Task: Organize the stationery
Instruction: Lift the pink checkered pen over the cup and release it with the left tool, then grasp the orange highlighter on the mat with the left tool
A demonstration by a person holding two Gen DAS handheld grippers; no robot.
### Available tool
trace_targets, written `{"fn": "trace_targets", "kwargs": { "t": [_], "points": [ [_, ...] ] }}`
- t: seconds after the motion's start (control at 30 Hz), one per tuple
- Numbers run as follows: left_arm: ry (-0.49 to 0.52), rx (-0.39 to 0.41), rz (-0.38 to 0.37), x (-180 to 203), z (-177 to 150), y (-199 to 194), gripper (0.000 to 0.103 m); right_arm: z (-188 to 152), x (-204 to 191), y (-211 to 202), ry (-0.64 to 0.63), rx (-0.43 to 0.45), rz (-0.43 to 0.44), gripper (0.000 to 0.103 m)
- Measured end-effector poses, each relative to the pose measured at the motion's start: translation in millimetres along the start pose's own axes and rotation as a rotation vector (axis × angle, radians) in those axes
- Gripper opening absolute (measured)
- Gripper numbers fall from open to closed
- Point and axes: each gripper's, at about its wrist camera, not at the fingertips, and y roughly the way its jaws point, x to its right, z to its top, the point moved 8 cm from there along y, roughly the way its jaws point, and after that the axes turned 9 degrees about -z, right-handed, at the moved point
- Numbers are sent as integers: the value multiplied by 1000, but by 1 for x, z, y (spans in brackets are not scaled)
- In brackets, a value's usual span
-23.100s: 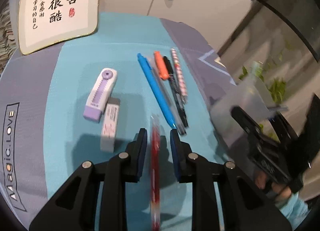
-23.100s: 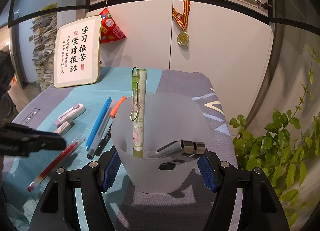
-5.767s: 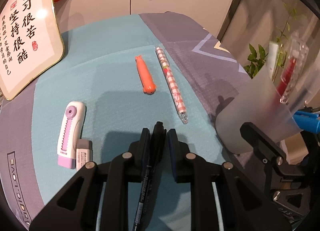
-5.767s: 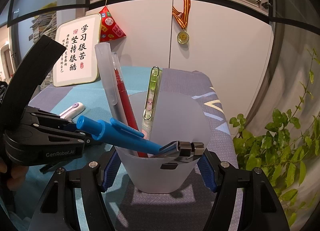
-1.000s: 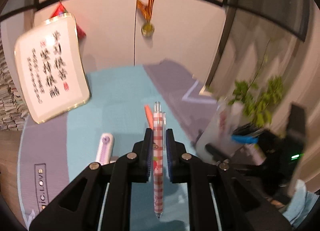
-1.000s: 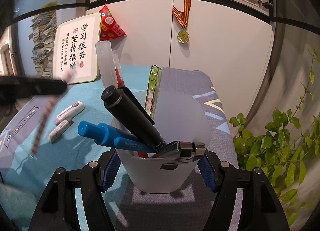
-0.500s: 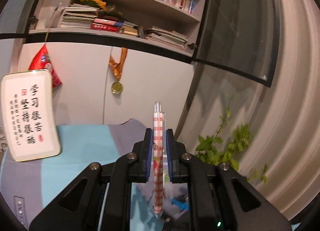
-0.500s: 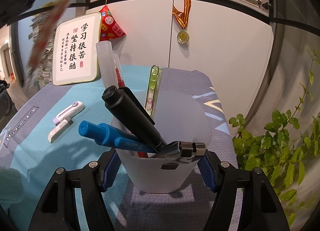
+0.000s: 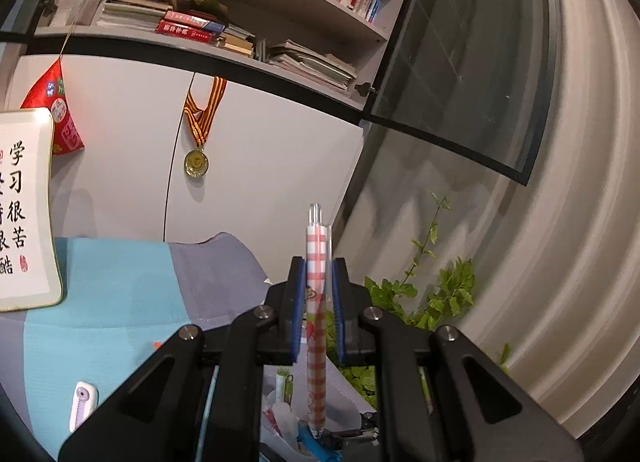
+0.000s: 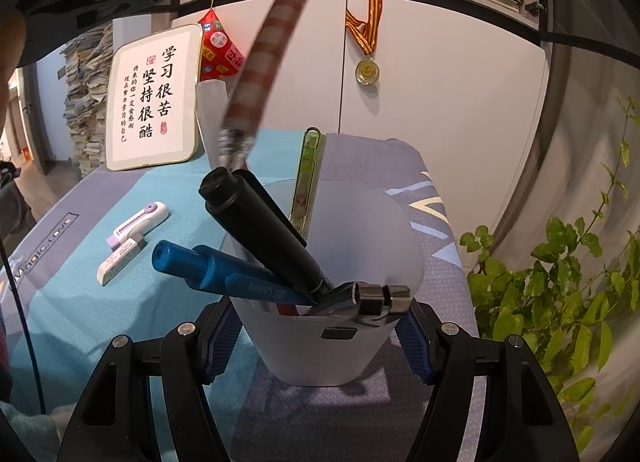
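My left gripper is shut on a pink-checked pen, held upright with its tip hanging just above the frosted pen cup. From the right wrist view the same pen slants down from the top, blurred, with its tip over the cup's far rim. My right gripper is shut on that frosted cup, gripping its sides. Inside stand a black marker, a blue pen, a green-clipped pen and a red pen under a frosted cap.
On the teal mat to the left lie a purple-white correction tape and a white eraser. A framed calligraphy board stands at the back. A leafy plant grows past the table's right edge.
The left gripper has risen and swung right with the checked pen, from over the mat to above the cup. The right gripper and cup have stayed still.
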Motion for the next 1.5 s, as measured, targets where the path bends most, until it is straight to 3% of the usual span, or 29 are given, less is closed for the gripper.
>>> {"fn": "trace_targets", "kwargs": {
  "t": [0.1,0.43,0.87,0.93,1.0,1.13,1.27,1.37,1.5],
  "points": [
    [23,-20,16,-3,-9,4,11,0,0,0,0,-1,-1,70],
    [-39,-89,-10,-19,-40,4,11,0,-1,0,1,-1,1,70],
    [-61,-170,-16,-17,-54,-13,11,0,-3,-1,-8,1,-6,71],
    [-65,-186,-22,-15,-55,-16,19,0,-3,0,-6,-1,-6,71],
    [-73,-200,-17,-13,-55,-21,44,0,-3,1,-6,-4,-5,71],
    [-50,-195,-3,-7,-55,-35,49,0,-4,0,-7,-5,-6,71],
    [-42,-201,51,-14,-59,-50,49,0,-3,0,-7,-4,-6,71],
    [-26,-245,170,-37,-71,-54,49,0,-3,0,-7,-5,-6,71],
    [-108,-314,263,-76,-94,-51,47,0,-3,0,-7,-4,-7,71]
  ]
}}
